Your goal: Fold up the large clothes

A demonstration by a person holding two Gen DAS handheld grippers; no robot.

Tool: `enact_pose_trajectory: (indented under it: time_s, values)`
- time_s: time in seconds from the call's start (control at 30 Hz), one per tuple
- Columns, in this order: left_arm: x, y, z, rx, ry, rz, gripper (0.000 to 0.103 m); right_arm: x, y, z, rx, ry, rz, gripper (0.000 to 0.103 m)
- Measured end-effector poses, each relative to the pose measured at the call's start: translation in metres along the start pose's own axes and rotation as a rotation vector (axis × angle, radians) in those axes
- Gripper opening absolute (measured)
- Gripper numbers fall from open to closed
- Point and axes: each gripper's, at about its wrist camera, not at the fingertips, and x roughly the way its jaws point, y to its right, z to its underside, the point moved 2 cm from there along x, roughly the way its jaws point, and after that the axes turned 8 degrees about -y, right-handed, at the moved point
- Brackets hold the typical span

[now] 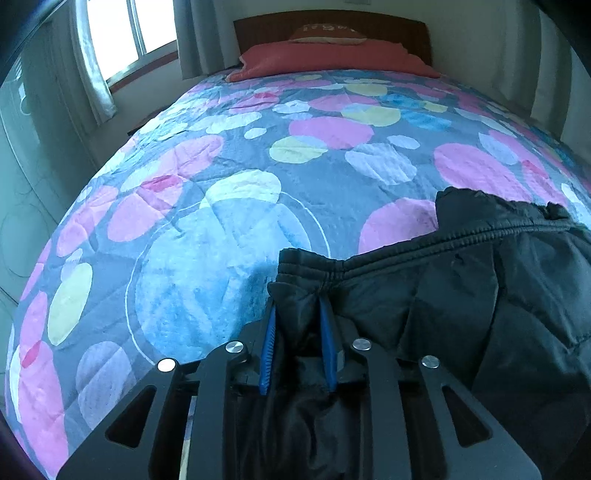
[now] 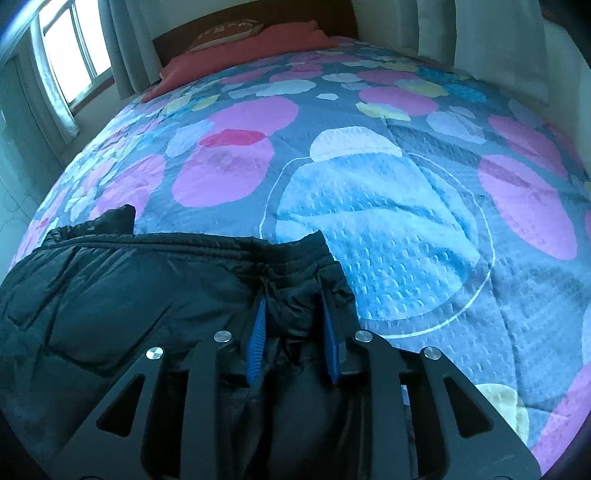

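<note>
A black padded jacket (image 1: pixel 461 295) with a gathered elastic hem lies over the near end of the bed. My left gripper (image 1: pixel 297 306) is shut on the jacket's left hem corner, black fabric bunched between its blue pads. In the right wrist view the same jacket (image 2: pixel 129 288) spreads to the left. My right gripper (image 2: pixel 293 302) is shut on the jacket's right hem corner, with fabric pinched between its blue pads. Both grippers hold the hem just above the quilt. The rest of the jacket below the grippers is hidden.
The bed carries a quilt (image 1: pixel 258 166) with pink, blue and yellow circles. A red pillow (image 1: pixel 325 59) lies at the wooden headboard (image 1: pixel 332 26). A window with curtains (image 1: pixel 122 40) is at the far left. A wall runs along the right side.
</note>
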Motion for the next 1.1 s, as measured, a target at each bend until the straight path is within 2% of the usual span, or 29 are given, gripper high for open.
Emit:
enact_pose_trajectory:
  time_s: [0.07,0.13,0.2,0.27,0.3,0.33,0.43,0.5,0.63,0.73,0.83,0.97,1.03,1.1]
  values:
    - [-0.009,-0.009,-0.001,-0.031,-0.018,0.024,0.031,-0.007,-0.003,-0.001,-0.014,-0.008,0.032,0.036]
    - [-0.027,-0.022,0.003,-0.096,-0.028,0.000,0.049,-0.020,-0.006,0.000,-0.025,-0.001,0.063,0.048]
    - [-0.050,-0.032,0.007,-0.137,-0.008,-0.009,0.050,-0.046,-0.011,0.003,-0.022,0.064,0.068,0.056]
    - [-0.076,-0.036,0.013,-0.171,0.038,-0.013,0.050,-0.073,-0.026,0.009,-0.008,0.121,0.047,0.056]
    - [-0.089,-0.033,0.015,-0.180,0.066,0.013,0.050,-0.082,-0.035,0.012,-0.007,0.137,0.018,0.056]
    - [-0.103,-0.023,0.019,-0.182,0.096,0.076,0.050,-0.087,-0.044,0.015,-0.012,0.145,-0.008,0.056]
    - [-0.118,0.013,0.027,-0.180,0.117,0.209,0.050,-0.093,-0.096,0.023,-0.053,0.149,-0.107,0.056]
    - [-0.115,0.042,0.030,-0.169,0.118,0.259,0.050,-0.087,-0.125,0.023,-0.081,0.135,-0.148,0.056]
    - [-0.089,0.087,0.032,-0.143,0.088,0.239,0.050,-0.064,-0.170,0.022,-0.140,0.123,-0.134,0.056]
    - [-0.059,0.102,0.038,-0.128,0.062,0.175,0.051,-0.033,-0.180,0.027,-0.175,0.090,-0.072,0.057]
    - [-0.044,0.103,0.045,-0.132,0.099,0.173,0.052,-0.004,-0.175,0.036,-0.161,0.090,-0.060,0.060]
    - [-0.042,0.103,0.040,-0.124,0.079,0.166,0.052,-0.006,-0.175,0.035,-0.163,0.077,-0.050,0.060]
    - [-0.053,0.097,0.043,-0.135,0.069,0.188,0.051,-0.026,-0.168,0.039,-0.152,0.081,-0.072,0.059]
    - [-0.074,0.082,0.051,-0.168,0.093,0.218,0.051,-0.048,-0.157,0.045,-0.150,0.119,-0.071,0.059]
